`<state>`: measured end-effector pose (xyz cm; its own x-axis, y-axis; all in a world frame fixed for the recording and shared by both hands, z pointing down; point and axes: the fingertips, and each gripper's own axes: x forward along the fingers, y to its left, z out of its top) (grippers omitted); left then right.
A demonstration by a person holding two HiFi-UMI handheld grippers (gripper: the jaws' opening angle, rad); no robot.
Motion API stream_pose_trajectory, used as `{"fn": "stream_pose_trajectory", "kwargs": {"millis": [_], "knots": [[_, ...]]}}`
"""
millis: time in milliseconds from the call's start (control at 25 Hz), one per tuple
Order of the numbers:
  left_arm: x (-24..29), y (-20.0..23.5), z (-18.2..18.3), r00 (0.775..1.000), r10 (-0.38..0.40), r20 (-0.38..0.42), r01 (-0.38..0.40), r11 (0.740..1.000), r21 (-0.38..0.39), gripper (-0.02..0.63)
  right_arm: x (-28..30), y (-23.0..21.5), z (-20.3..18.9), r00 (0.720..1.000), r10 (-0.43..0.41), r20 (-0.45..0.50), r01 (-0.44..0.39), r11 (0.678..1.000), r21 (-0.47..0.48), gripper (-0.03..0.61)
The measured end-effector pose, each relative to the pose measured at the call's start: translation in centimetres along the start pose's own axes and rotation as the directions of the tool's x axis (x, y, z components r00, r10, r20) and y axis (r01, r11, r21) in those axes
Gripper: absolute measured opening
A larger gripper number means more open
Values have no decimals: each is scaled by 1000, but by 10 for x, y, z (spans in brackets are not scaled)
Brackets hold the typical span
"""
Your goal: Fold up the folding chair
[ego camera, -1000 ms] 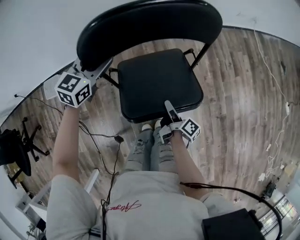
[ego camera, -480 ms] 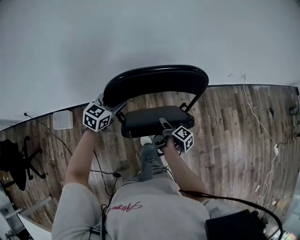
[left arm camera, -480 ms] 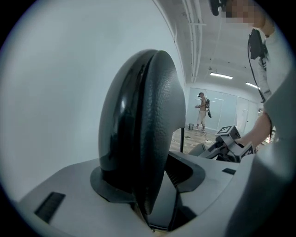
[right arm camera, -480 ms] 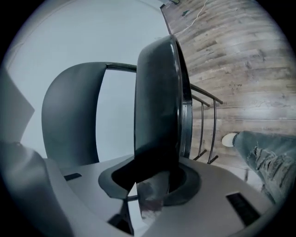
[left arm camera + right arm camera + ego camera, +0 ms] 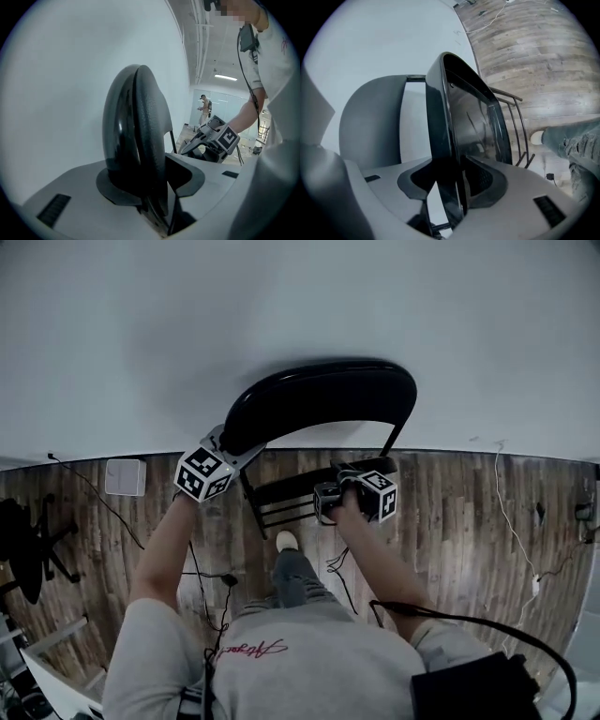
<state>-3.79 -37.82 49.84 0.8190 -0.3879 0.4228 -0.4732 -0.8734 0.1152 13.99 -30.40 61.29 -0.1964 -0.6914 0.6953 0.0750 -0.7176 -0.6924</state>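
Jaws of the left gripper (image 5: pixel 234 448) are closing on the left end of the curved black padded backrest (image 5: pixel 140 136) of the black metal folding chair (image 5: pixel 323 395), and the pad is pinched between them. Below the backrest, the black square seat (image 5: pixel 468 122) is tipped up steeply, nearly edge-on in the head view. Its edge is held between the jaws of the right gripper (image 5: pixel 342 472), which are opening slightly around it. The chair is stood on the brown wood-plank floor (image 5: pixel 459 512), with the plain white wall (image 5: pixel 281 315) right behind the backrest. A white shoe (image 5: pixel 286 540) is seen on the floor below the backrest.
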Motion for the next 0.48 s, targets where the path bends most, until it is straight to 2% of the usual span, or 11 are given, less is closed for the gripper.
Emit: {"fn": "stream_pose_trajectory", "kwargs": {"millis": [120,200,360,480], "knots": [[5,-6,12,999,-47,-6,47,998,48,163,1,12,6,998,19,55,-19,1000,0,183],[11,2,12,998,-61,-20,62,998,26,163,9,16,7,998,19,66,-20,1000,15,186],[22,42,1,993,-88,-79,84,995,-56,168,43,25,-4,1000,3,27,-4,1000,10,186],[23,54,1,990,-97,-106,89,993,-72,179,53,34,-9,1000,10,21,-10,1000,3,189]]}}
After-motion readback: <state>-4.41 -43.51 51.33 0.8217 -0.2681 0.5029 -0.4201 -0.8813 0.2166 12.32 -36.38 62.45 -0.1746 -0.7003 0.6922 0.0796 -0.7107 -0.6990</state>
